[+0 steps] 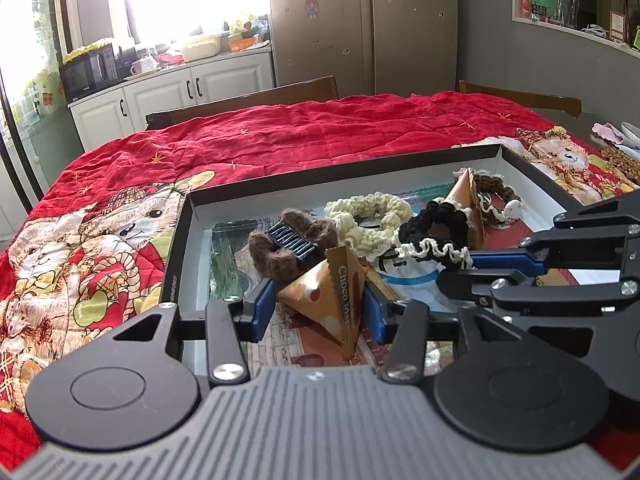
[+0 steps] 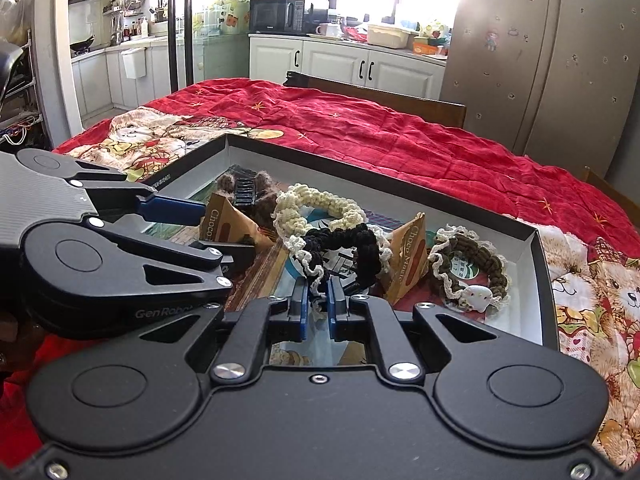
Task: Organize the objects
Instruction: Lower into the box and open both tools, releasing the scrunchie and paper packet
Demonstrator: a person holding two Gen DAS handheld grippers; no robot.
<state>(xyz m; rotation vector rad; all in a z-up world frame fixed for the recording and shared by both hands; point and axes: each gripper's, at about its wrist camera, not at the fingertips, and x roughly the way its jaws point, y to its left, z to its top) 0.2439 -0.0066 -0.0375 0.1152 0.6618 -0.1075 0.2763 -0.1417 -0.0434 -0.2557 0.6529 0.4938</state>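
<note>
A shallow black-rimmed box on the red quilt holds the hair items and snack packs. My left gripper has its jaws around a triangular Choco snack pack, pads touching its sides. My right gripper is shut on the black scrunchie with cream trim. Also in the box: a cream scrunchie, a brown fuzzy hair clip, a second Choco pack, and a brown scrunchie with a ghost charm.
The red bear-print quilt covers the table. Wooden chair backs stand at the far edge. Small items lie on the table to the right of the box. Kitchen cabinets and a fridge stand behind.
</note>
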